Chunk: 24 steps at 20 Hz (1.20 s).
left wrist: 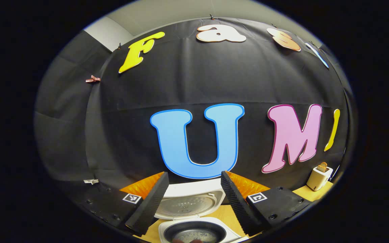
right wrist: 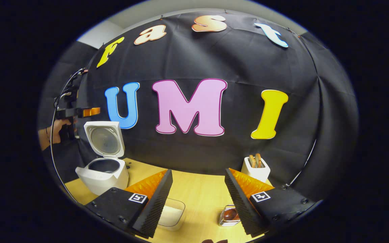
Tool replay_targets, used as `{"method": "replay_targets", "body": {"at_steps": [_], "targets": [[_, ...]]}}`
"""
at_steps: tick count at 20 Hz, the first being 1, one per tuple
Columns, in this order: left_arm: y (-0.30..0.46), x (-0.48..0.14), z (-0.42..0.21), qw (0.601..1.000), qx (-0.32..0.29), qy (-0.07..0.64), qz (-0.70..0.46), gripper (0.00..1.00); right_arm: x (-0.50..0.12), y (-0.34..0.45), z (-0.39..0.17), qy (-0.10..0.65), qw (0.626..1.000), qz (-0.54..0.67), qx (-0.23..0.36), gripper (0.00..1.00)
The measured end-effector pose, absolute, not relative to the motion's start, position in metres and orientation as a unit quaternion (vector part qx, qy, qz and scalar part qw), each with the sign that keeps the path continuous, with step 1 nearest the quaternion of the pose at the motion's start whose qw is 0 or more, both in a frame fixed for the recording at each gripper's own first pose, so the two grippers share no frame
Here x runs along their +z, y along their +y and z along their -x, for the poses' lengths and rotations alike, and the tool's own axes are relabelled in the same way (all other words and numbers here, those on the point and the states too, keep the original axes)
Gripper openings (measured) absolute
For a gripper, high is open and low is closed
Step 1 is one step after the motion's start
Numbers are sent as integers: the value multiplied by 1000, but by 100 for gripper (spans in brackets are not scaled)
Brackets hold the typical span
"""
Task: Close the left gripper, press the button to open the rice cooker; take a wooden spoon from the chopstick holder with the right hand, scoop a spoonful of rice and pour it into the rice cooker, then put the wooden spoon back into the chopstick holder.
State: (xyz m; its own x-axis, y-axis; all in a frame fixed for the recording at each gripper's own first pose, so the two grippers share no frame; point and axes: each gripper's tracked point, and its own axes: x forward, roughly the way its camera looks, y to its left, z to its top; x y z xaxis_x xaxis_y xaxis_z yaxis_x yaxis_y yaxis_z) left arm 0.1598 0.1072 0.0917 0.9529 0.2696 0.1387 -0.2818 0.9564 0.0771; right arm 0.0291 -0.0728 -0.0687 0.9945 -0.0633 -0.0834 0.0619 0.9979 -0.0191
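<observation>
Fingers of the right tool [right wrist: 198,199] stand wide apart and hold nothing. Just ahead on the worktop [right wrist: 198,185] sit a clear tub of rice [right wrist: 171,213] and a small jar [right wrist: 229,216]. The chopstick holder [right wrist: 256,170], with wooden handles poking out, stands farther back. Go up and over the jar, then pinch one spoon handle. The left tool [left wrist: 194,199] is open and empty above the open rice cooker [right wrist: 103,168].

square coded tags [left wrist: 132,198], black screwed mounts [right wrist: 113,202]
</observation>
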Motion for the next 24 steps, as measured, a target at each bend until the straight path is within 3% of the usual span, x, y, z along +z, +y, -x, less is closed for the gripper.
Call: {"method": "replay_targets", "body": {"at_steps": [13,24], "targets": [[178,44,-249,978,205,34,-20,98,-62,-66,-15,48,997,48,-27,98],[140,8,-191,980,192,56,-5,100,-71,-65,-31,63,997,40,-21,98]]}}
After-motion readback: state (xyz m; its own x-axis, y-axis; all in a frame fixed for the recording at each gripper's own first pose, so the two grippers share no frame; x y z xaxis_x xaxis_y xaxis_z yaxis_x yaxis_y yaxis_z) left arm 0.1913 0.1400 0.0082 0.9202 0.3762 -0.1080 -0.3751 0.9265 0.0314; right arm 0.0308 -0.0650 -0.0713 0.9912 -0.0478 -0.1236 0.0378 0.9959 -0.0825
